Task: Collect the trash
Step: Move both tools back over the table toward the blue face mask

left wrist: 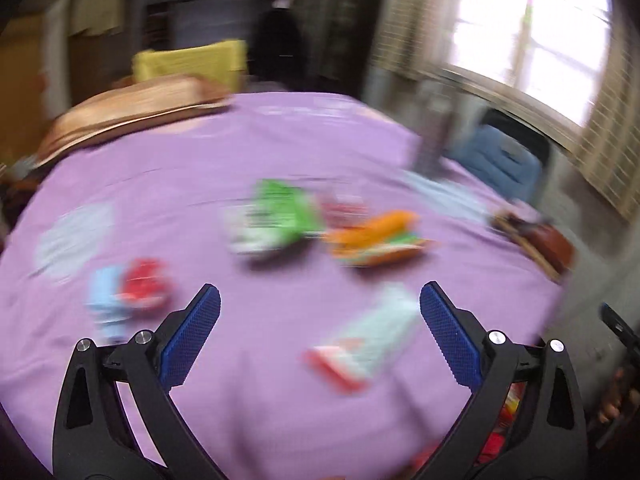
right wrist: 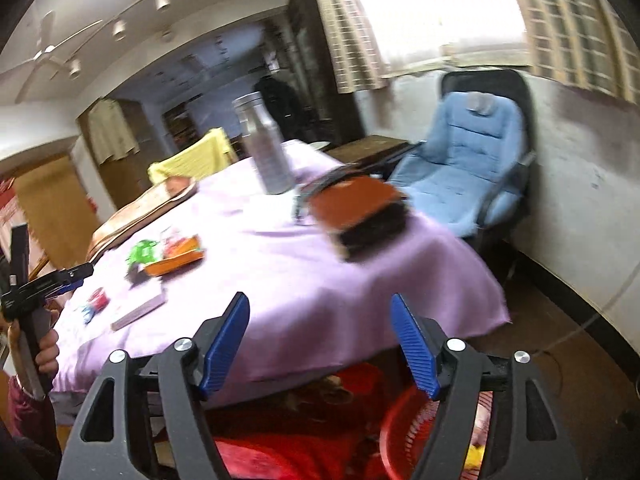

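Several snack wrappers lie on the purple tablecloth [left wrist: 280, 140]: a green one [left wrist: 276, 220], an orange one [left wrist: 376, 240], a red and light blue one [left wrist: 128, 296] and a pale flat pack with a red end [left wrist: 368, 344]. My left gripper [left wrist: 320, 304] hovers open above the cloth, the flat pack just ahead of its right finger and nothing between the pads. My right gripper [right wrist: 320, 308] is open and empty at the table's near edge. Below it, under the overhanging cloth, stands a red basket [right wrist: 404, 432]. The left wrist view is blurred.
A steel bottle [right wrist: 268, 148] and a brown box [right wrist: 356, 212] stand on the table's far right part. A blue chair [right wrist: 460, 168] sits against the wall by the window. A brown tray [left wrist: 132, 108] lies at the table's back left.
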The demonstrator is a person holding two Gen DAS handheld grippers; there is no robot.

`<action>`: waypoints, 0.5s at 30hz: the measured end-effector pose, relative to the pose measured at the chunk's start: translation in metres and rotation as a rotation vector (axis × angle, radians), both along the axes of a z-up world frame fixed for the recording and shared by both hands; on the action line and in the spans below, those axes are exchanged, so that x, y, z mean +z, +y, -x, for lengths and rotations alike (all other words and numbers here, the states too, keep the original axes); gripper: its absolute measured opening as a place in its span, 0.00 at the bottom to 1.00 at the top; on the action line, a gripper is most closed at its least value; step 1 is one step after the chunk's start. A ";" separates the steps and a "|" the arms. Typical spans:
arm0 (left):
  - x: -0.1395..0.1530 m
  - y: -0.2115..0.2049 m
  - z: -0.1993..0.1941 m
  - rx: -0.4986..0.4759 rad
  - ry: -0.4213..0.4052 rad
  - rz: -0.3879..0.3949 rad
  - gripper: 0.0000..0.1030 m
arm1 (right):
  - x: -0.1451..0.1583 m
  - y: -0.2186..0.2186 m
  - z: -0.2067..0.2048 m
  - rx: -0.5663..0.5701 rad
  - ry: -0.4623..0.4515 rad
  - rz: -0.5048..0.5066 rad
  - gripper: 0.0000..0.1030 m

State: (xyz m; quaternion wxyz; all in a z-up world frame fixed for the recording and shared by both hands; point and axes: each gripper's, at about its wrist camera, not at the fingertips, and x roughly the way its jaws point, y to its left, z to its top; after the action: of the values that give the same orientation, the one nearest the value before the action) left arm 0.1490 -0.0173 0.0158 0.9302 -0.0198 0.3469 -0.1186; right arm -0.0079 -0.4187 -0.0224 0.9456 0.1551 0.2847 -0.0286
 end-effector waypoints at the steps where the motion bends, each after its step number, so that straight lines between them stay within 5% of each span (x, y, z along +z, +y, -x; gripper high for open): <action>1: -0.001 0.015 -0.002 0.035 0.004 -0.003 0.93 | 0.002 0.009 -0.006 0.022 0.001 0.006 0.72; 5: -0.012 0.087 -0.011 0.184 0.044 -0.015 0.93 | 0.005 0.038 -0.025 0.083 0.013 0.027 0.73; 15: -0.033 0.166 -0.034 0.339 0.141 -0.088 0.93 | 0.007 0.072 -0.053 0.141 0.026 0.040 0.77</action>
State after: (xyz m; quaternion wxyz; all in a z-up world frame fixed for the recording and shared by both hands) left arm 0.1831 0.1483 -0.0175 0.9102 -0.0454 0.4077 0.0569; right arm 0.0452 -0.3463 -0.0152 0.9443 0.1155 0.3068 0.0304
